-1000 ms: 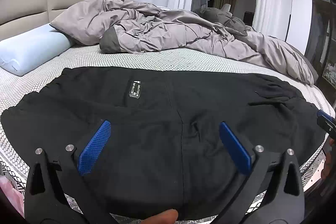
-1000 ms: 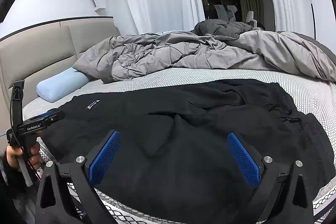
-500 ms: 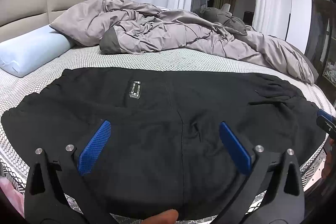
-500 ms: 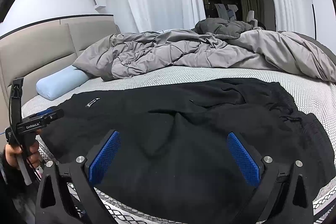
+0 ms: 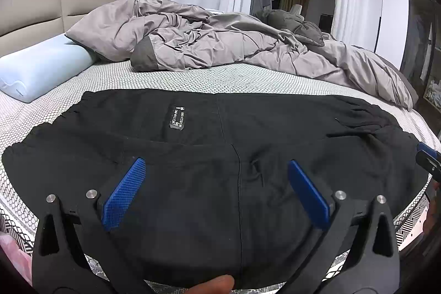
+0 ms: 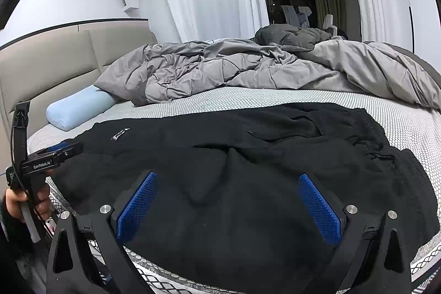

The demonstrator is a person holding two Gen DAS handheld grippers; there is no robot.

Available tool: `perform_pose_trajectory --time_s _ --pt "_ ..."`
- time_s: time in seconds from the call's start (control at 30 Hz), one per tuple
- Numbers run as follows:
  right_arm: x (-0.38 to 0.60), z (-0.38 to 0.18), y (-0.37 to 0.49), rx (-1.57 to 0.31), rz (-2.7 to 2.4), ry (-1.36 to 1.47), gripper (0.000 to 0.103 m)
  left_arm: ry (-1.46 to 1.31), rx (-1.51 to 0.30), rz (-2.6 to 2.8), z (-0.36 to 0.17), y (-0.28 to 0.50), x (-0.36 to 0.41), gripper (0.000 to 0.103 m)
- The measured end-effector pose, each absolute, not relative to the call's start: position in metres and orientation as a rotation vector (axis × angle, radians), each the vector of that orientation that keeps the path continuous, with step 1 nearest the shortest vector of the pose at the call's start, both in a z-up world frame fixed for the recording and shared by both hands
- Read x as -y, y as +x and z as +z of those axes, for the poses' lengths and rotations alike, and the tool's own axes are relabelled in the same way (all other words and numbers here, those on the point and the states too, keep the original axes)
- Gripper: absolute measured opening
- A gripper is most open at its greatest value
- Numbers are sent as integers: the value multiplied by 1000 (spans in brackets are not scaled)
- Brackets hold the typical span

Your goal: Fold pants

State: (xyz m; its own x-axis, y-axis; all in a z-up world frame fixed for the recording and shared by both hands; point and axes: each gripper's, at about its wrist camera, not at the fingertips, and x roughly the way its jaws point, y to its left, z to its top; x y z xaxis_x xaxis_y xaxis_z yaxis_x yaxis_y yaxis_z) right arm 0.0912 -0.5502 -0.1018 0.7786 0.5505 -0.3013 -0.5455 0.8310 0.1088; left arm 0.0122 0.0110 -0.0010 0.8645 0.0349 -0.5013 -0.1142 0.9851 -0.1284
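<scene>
1. The pants (image 5: 220, 170) lie spread across the bed's (image 5: 193, 79) near edge, black, already doubled leg over leg by the look of the seam, with a white label (image 5: 177, 118) facing up toward the left end and the bunched waistband toward the right end.
2. The left gripper (image 5: 216, 190) hovers over the cloth near the near edge, its blue pads (image 5: 124, 192) spread wide and holding nothing.
3. The right gripper (image 6: 228, 207) hangs over the right half, likewise spread and empty.
4. The step in hand looks like choosing grasp points for the next fold. Each claw would do well to take one corner of the same end, catching all the layers together.
5. The rumples near the waistband (image 6: 372, 142) are best smoothed first, or they get folded in.
6. The lift should stay low and even, so that the lower layers do not slide.
7. The duvet (image 5: 234, 46) and pillow (image 5: 41, 70) lie toward the far edge, well apart from the pants.
</scene>
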Motion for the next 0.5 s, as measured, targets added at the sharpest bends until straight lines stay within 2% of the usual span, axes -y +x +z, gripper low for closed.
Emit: perform_pose_trajectory --time_s 0.5 --pt "553 -102 90 -333 594 15 103 -152 -522 77 -1 12 -11 102"
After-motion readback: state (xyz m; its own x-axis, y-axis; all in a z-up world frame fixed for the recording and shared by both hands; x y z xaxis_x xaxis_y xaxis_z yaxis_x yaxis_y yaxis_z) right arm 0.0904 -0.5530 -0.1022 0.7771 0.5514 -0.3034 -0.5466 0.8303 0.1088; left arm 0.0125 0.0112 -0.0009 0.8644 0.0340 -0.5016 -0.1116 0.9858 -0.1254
